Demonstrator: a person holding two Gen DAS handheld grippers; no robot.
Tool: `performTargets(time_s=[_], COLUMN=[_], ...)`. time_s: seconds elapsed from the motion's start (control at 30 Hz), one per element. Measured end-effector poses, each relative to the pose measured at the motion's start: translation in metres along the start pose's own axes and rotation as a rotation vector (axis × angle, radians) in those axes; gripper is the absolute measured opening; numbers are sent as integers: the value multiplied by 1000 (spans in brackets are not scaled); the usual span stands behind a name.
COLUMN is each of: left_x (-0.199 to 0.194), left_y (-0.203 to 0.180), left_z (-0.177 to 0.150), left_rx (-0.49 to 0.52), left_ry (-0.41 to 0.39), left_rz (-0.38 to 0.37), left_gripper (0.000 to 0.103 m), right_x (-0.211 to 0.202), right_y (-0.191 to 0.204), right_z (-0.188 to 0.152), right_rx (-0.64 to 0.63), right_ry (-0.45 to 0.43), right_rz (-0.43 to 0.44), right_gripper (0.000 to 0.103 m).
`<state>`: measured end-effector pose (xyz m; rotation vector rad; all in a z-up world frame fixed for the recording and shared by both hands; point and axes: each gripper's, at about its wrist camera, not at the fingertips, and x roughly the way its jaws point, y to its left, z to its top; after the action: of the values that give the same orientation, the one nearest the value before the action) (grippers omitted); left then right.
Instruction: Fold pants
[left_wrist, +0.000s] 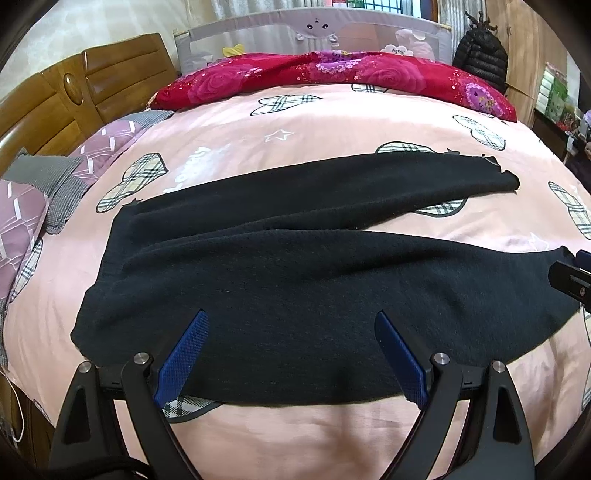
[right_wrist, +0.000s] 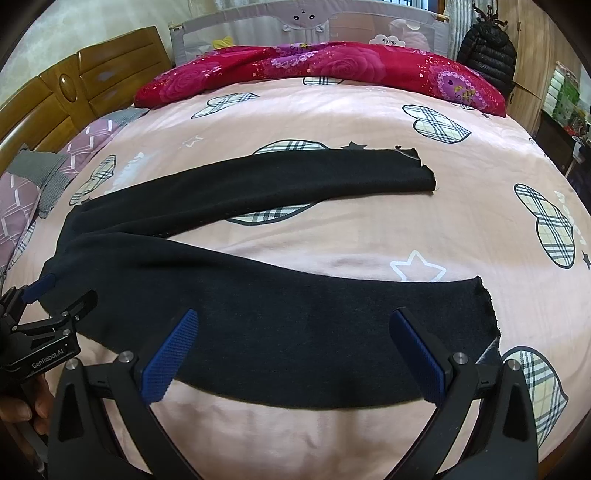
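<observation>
Pants (left_wrist: 295, 295), black and soft, lie flat on the pink bed cover (left_wrist: 332, 125). The waist end is on the left. The two legs run to the right and spread apart like a V, with pink cover showing between them. The near leg (right_wrist: 314, 332) ends in a rough cut edge. The far leg (right_wrist: 295, 177) lies higher up the bed.

The left hand-held gripper (left_wrist: 290, 325) hovers over the near edge of the pants close to the waist, with its blue fingers (left_wrist: 184, 362) spread wide and holding nothing. The right hand-held gripper (right_wrist: 295, 325) hovers over the near leg close to its end, also spread wide and empty.

I think the step now is to pick up the near leg and lay it on the far leg. To do it well, each one should pinch only the near edge of the cloth, not the bed cover under it. Both should lift together and carry the leg over evenly, so the edges line up and no bumps form.

A red flower quilt (left_wrist: 332, 77) lies at the far side of the bed.
</observation>
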<state>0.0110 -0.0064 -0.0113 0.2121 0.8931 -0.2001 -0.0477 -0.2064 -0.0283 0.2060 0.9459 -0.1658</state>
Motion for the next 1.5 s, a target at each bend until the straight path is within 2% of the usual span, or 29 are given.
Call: performTargets(time_s=[0.3,0.47,0.77,1.0,1.2,1.5], left_x=[6,17,52,97,157,224], left_y=[-1,-3,-16,-29,-58,-103], left_z=[12,37,95,148,187,218], left_rx=[24,55,137,207,319,422], left_ry=[4,16,43,77,162,261], left_rz=[-43,-93,-174,-259,-351,-434], left_gripper=[92,92,92,91,87,84], right_x=[4,9,30,64,103,175], right_y=[-11,-29,-60,-97,-138,-186], right_z=[6,24,68,105,141,182], right_rx=[23,50,58,78,123,156], right_ry=[6,6,10,46,79,158], right_rz=[14,42,22,20,45,50], right_gripper=[103,103,103,103,103,103])
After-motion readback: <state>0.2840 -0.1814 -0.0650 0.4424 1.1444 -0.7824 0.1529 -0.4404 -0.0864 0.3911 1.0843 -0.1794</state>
